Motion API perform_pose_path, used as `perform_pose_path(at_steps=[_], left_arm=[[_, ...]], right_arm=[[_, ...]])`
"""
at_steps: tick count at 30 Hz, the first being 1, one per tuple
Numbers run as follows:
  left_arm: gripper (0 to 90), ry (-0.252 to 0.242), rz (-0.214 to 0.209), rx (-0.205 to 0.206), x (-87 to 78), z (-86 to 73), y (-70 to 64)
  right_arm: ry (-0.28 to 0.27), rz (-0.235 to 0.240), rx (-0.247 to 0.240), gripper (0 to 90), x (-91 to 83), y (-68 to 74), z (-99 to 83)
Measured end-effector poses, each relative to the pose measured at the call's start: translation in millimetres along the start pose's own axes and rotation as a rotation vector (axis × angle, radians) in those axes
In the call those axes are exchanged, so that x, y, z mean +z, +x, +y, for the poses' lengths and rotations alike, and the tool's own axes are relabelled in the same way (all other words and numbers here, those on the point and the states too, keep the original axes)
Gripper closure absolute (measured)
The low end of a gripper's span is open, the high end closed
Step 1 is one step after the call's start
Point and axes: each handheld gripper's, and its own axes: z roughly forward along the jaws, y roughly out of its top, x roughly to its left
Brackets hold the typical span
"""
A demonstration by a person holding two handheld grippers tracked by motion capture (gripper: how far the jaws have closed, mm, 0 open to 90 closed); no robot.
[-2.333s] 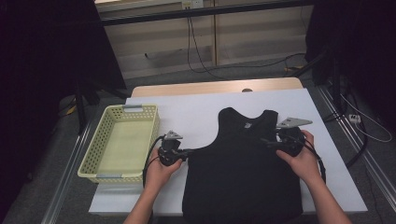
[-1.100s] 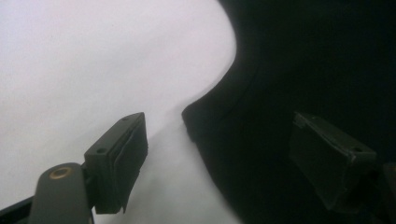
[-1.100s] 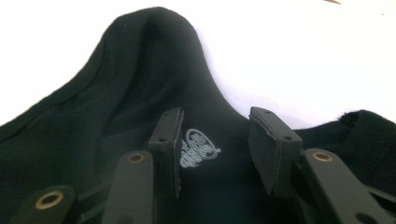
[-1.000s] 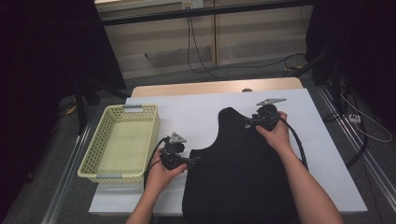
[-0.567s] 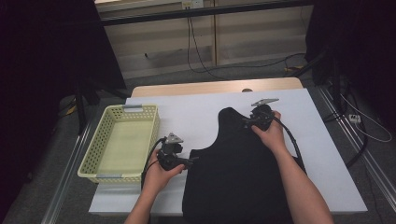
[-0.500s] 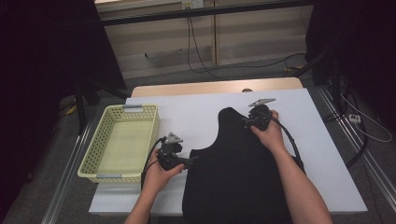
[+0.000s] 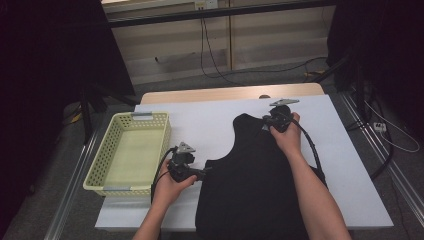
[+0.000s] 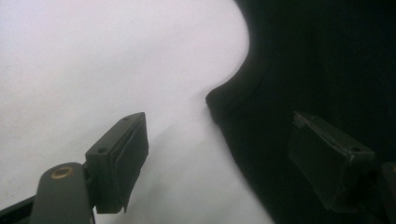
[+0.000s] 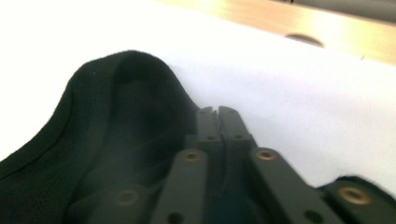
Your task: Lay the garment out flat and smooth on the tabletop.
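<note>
A black sleeveless vest (image 7: 255, 185) lies flat on the white table (image 7: 210, 120), its neck end away from me. My left gripper (image 7: 206, 171) sits at the vest's left armhole edge. In the left gripper view it (image 8: 224, 140) stands open, one jaw over the bare white table and the other over the black cloth (image 8: 317, 70). My right gripper (image 7: 265, 122) is at the vest's far right shoulder strap. In the right gripper view its jaws (image 9: 217, 114) are pressed together at the edge of the strap (image 9: 116, 116), which humps up beside them.
An empty pale yellow mesh basket (image 7: 100, 175) stands on the table's left side. A bare strip of wooden tabletop (image 7: 225, 94) runs along the far edge. Black cables trail from both grippers.
My right gripper has moved from the vest's right side up and away to the far shoulder strap. The left gripper has stayed at the left armhole.
</note>
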Motion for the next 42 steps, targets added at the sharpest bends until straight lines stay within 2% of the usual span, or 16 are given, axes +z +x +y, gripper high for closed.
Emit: perform_pose_path(at_steps=[1, 2, 3, 10, 12, 15, 23, 26, 29, 31, 35, 36, 38, 39, 40, 42], left_arm=[[20.9, 0.005, -0.002, -0.002, 0.1, -0.1, 0.4], [20.9, 0.007, 0.001, 0.0, 1.2, -0.5, 0.5], [20.9, 0.01, -0.003, -0.002, 1.9, -0.8, 0.4], [23.3, 0.008, -0.03, -0.03, 7.7, -0.4, 1.6], [26.3, 0.014, -0.025, -0.023, 9.9, -0.3, 1.7], [32.2, 0.006, -0.018, -0.03, 11.6, 0.2, 1.0], [48.2, 0.01, -0.021, -0.039, 13.2, 3.0, 1.6], [53.1, 0.01, -0.028, -0.045, 14.3, 3.9, 1.0], [57.2, 0.014, -0.02, -0.039, 15.2, 4.9, -0.6], [60.3, 0.011, -0.023, -0.043, 15.9, 4.6, -1.2], [66.8, 0.02, -0.041, -0.055, 15.9, 5.4, -0.9], [67.5, 0.023, -0.04, -0.053, 15.8, 5.7, -1.2], [70.4, 0.027, -0.042, -0.06, 16.0, 6.0, -1.4], [72.2, 0.035, -0.058, -0.062, 15.8, 6.2, -0.9], [72.9, 0.031, -0.05, -0.062, 16.4, 6.3, -1.7], [75.2, 0.036, -0.052, -0.064, 16.6, 6.8, -1.7]], right_arm=[[0.019, -0.02, 0.006, 69.2, 0.9, -0.3, -1.9], [0.024, -0.024, 0.0, 61.7, 1.1, -0.9, -2.6], [0.035, -0.025, -0.001, 59.8, -1.4, -1.6, -2.7], [0.041, -0.054, -0.02, 52.5, -39.8, -11.1, -5.5], [0.051, -0.062, 0.005, 51.6, -49.9, -17.3, -11.1], [0.079, -0.077, 0.007, 51.1, -65.7, -25.9, -24.3], [0.12, -0.06, 0.021, 51.3, -96.3, -29.4, -62.5], [0.12, -0.03, 0.028, 52.9, -99.4, -26.4, -69.1], [0.16, -0.044, 0.006, 57.9, -98.2, -19.5, -74.1], [0.147, -0.063, 0.06, 69.9, -100.2, -19.5, -76.0], [0.157, -0.001, 0.074, 89.1, -101.5, -21.8, -75.3], [0.155, -0.009, 0.067, 90.0, -102.6, -22.4, -74.8], [0.147, -0.07, 0.039, 90.0, -107.7, -26.1, -74.3], [0.15, -0.068, 0.053, 90.0, -109.6, -29.1, -75.4], [0.144, -0.054, 0.067, 90.0, -110.9, -31.3, -76.7], [0.134, -0.029, 0.06, 89.2, -113.1, -32.4, -78.9]])
